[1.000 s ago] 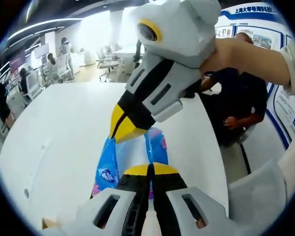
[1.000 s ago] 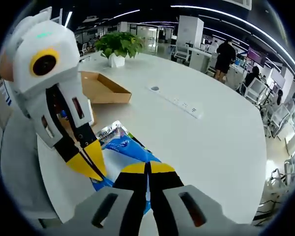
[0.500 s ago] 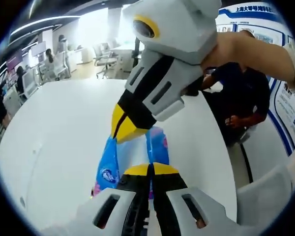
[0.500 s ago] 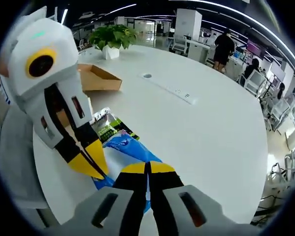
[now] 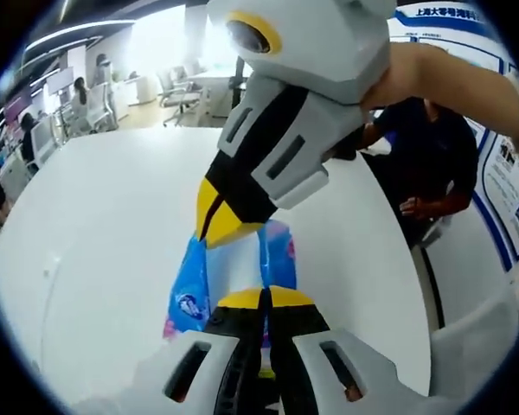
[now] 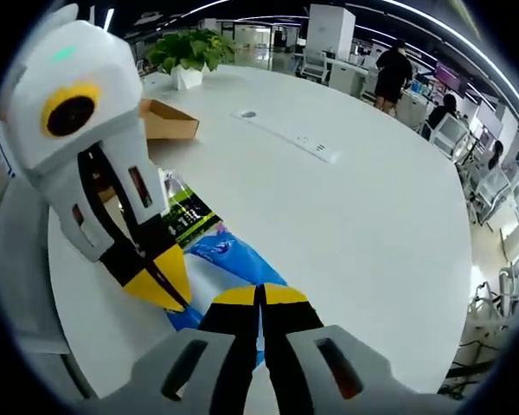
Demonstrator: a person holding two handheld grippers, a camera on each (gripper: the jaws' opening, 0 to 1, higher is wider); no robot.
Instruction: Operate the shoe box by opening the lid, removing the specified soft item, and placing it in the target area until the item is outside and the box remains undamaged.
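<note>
A soft blue, white and pink pack (image 5: pixel 189 290) hangs above the white table (image 5: pixel 95 225), held from two ends. My left gripper (image 5: pixel 261 299) is shut on its near edge. The right gripper (image 5: pixel 218 226) comes down from the upper right and is shut on the pack's far edge. In the right gripper view my right gripper (image 6: pixel 261 296) is shut on the blue pack (image 6: pixel 233 259), and the left gripper (image 6: pixel 163 285) bites it from the left. The open brown shoe box (image 6: pixel 169 121) lies behind on the table (image 6: pixel 363 225).
A green and black packet (image 6: pixel 186 220) lies under the pack near the box. A potted plant (image 6: pixel 186 52) and a power strip (image 6: pixel 307 147) are further back. A person in dark clothes (image 5: pixel 424 164) stands by the table's edge. Office chairs and people fill the background.
Both grippers stay shut on the pack. The right gripper view has drifted away from the box, which now sits smaller and higher up; the green and black packet shows more.
</note>
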